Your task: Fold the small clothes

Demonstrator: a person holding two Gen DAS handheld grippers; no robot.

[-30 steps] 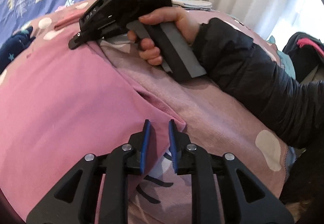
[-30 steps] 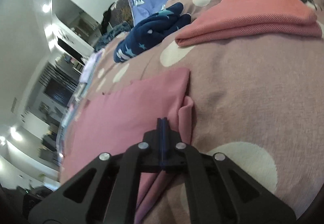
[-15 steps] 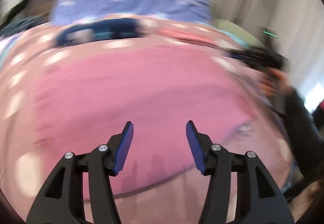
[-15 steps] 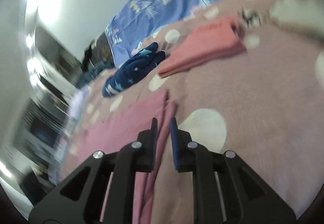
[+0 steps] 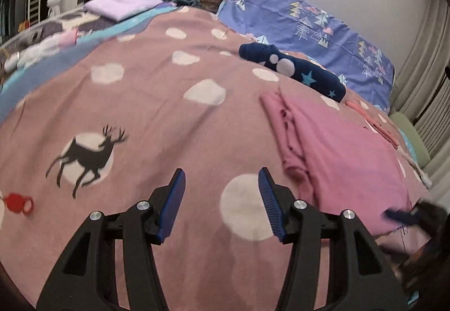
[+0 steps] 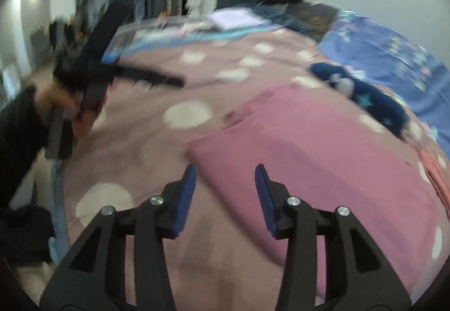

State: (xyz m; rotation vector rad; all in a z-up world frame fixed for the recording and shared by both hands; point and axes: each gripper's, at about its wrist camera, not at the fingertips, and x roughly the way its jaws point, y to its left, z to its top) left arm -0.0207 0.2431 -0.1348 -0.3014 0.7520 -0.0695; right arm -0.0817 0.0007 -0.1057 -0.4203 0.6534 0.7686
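Note:
A pink garment [image 5: 346, 148] lies flat on the mauve dotted bedspread [image 5: 157, 103], folded lengthwise with a bunched edge on its left side. It also shows in the right wrist view [image 6: 315, 153]. My left gripper [image 5: 221, 198] is open and empty, above the bedspread just left of the garment's near corner. My right gripper [image 6: 225, 195] is open and empty, over the garment's near left corner. The left gripper and the hand holding it show blurred at the left of the right wrist view [image 6: 118, 77].
A navy star-print garment [image 5: 295, 72] lies beyond the pink one. A folded coral garment [image 5: 374, 125] lies to the right. A lilac folded cloth [image 5: 121, 4] and blue patterned bedding [image 5: 309, 27] are at the back. Curtains hang at the right.
Both grippers have let go of the pink garment and opened wide. Both have swung to the left end of the garment; the left one now looks along the bed.

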